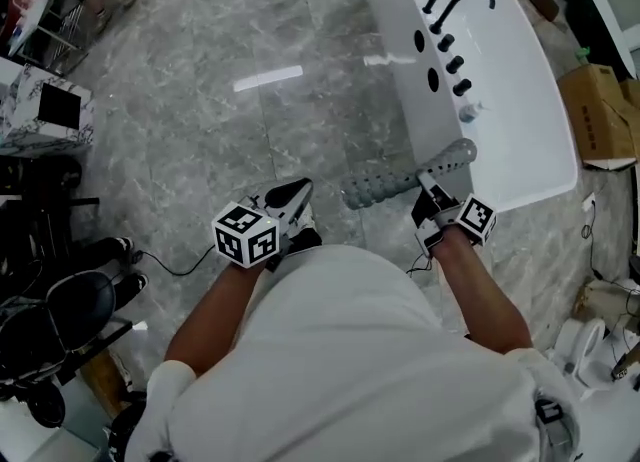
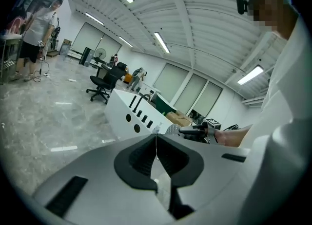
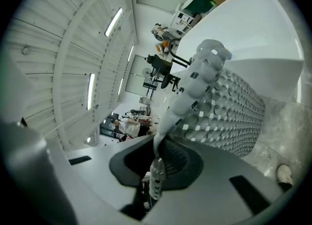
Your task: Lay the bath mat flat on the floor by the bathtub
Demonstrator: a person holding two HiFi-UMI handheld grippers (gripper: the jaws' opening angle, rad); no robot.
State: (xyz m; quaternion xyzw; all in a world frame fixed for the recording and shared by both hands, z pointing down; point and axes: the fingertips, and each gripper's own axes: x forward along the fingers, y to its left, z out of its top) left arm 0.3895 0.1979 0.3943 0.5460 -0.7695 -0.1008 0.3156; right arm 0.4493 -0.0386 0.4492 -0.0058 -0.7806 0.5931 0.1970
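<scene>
The grey bath mat (image 1: 405,179), studded with suction cups, hangs bunched in the air beside the white bathtub (image 1: 520,100). My right gripper (image 1: 427,186) is shut on one edge of it. In the right gripper view the mat (image 3: 224,107) rises from between the pads of the right gripper (image 3: 157,146) and drapes in front of the bathtub (image 3: 253,29). My left gripper (image 1: 297,192) is held to the mat's left, apart from it. The left gripper view shows the left gripper (image 2: 156,143) shut with nothing in it, and the bathtub (image 2: 124,109) and mat (image 2: 171,129) beyond it.
Grey marble floor (image 1: 250,120) stretches left of the tub. Black office chairs (image 1: 60,310) and a shelf stand at the left, and a thin cable (image 1: 170,265) runs across the floor. A cardboard box (image 1: 600,110) sits right of the tub. A person (image 2: 36,29) stands far off.
</scene>
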